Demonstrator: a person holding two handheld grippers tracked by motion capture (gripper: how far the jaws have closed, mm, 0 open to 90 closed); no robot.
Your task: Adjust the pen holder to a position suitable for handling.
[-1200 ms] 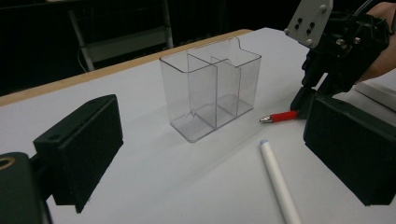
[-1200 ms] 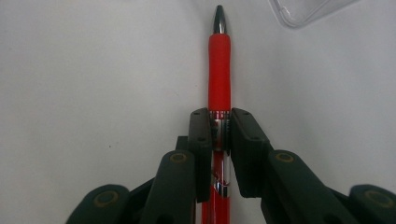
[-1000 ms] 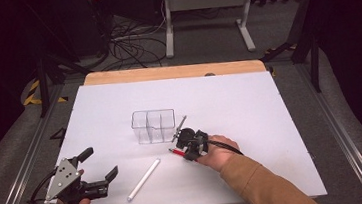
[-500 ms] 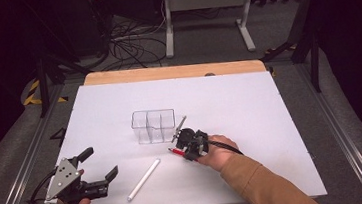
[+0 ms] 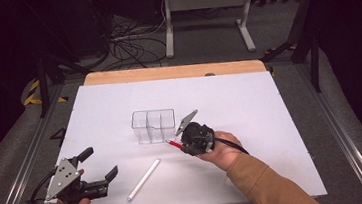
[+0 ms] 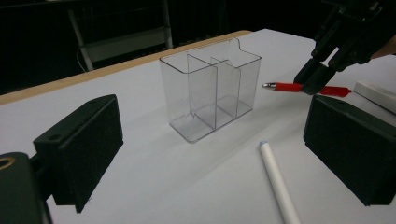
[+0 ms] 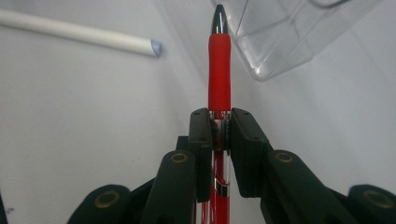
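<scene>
A person works at a table with a two-jaw gripper in each hand. The right gripper (image 7: 219,126) has its black jaws pinched tight on a red pen with a rubbery grip and a dark metal tip (image 7: 219,74), held around the middle of the barrel so the tip sticks straight out ahead of the fingers. That grip leaves the writing end free, which suits lowering it into a container. Just beyond and to one side of the pen tip stands a clear plastic organiser box with three upright compartments (image 5: 153,126), all of them empty; the pen hangs in the air close to its near corner, not touching it. The left gripper (image 5: 100,176) rests near the table's front edge, its jaws spread wide with nothing between them, apparently waiting. Ahead of those open fingers, between the two grippers, a white capped marker stick (image 5: 144,179) lies flat on the surface, probably the next item to collect. The table (image 5: 269,103) is covered by a plain white sheet with a pale wooden strip along its far edge. Past it the room is dark, with a grey floor, tangled black cables and the metal legs of a stand.
</scene>
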